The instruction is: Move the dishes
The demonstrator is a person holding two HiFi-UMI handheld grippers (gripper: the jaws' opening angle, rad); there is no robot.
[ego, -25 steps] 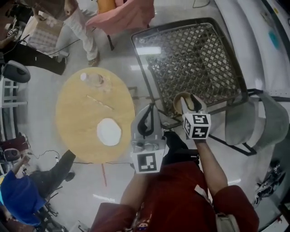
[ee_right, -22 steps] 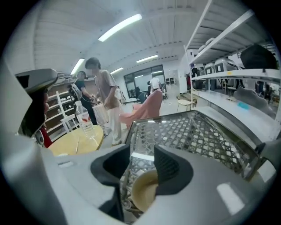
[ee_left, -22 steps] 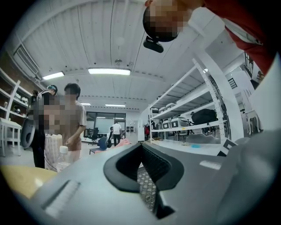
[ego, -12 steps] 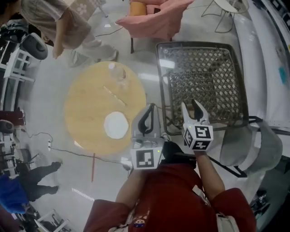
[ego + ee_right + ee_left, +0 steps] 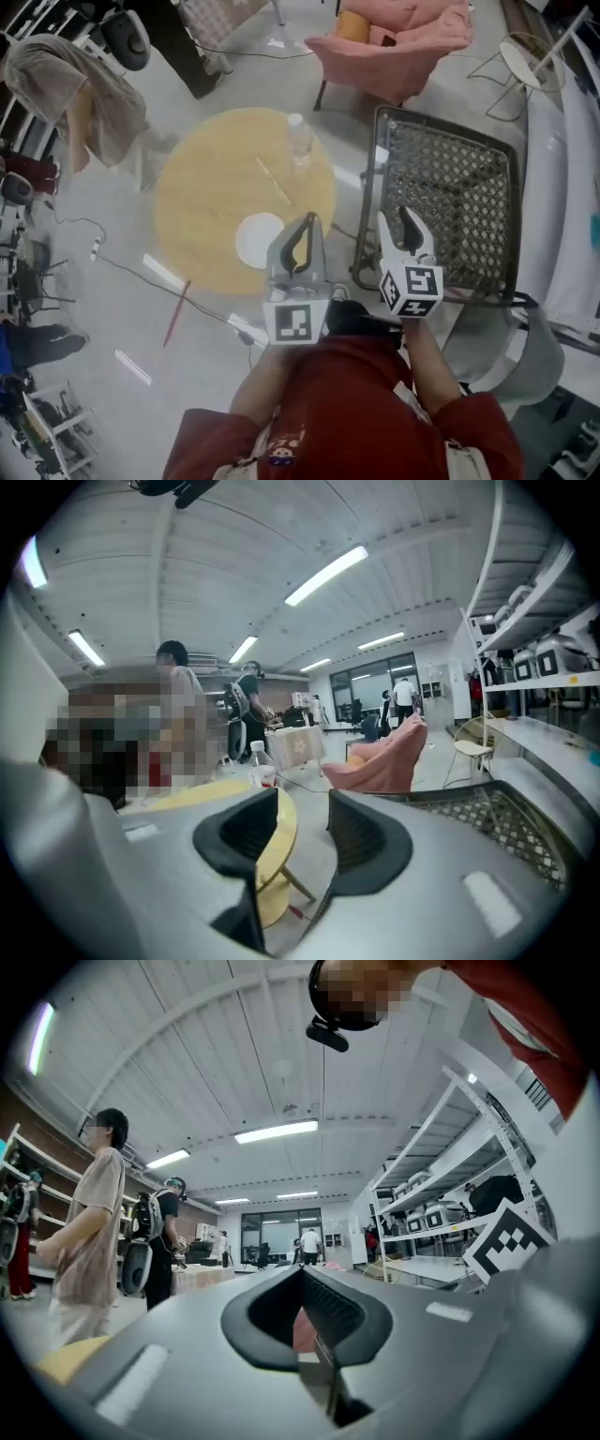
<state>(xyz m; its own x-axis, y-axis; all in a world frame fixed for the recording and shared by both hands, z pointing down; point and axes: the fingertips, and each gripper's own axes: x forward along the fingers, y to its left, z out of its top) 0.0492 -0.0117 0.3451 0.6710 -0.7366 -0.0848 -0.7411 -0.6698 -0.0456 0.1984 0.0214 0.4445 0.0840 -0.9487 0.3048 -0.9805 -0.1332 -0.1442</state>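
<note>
Plate lies on the table, near its edge toward the person. Left gripper pressed together, empty, just off that edge. Right gripper spread, empty (over a mesh chair beside the table). Risk: shut jaws would only shove the flat plate across the table, possibly off it.

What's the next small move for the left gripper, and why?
Probably open the left gripper and ease it toward the white plate on the round table: its jaws are shut, holding nothing, and the plate lies untouched just left of it in the head view.
</note>
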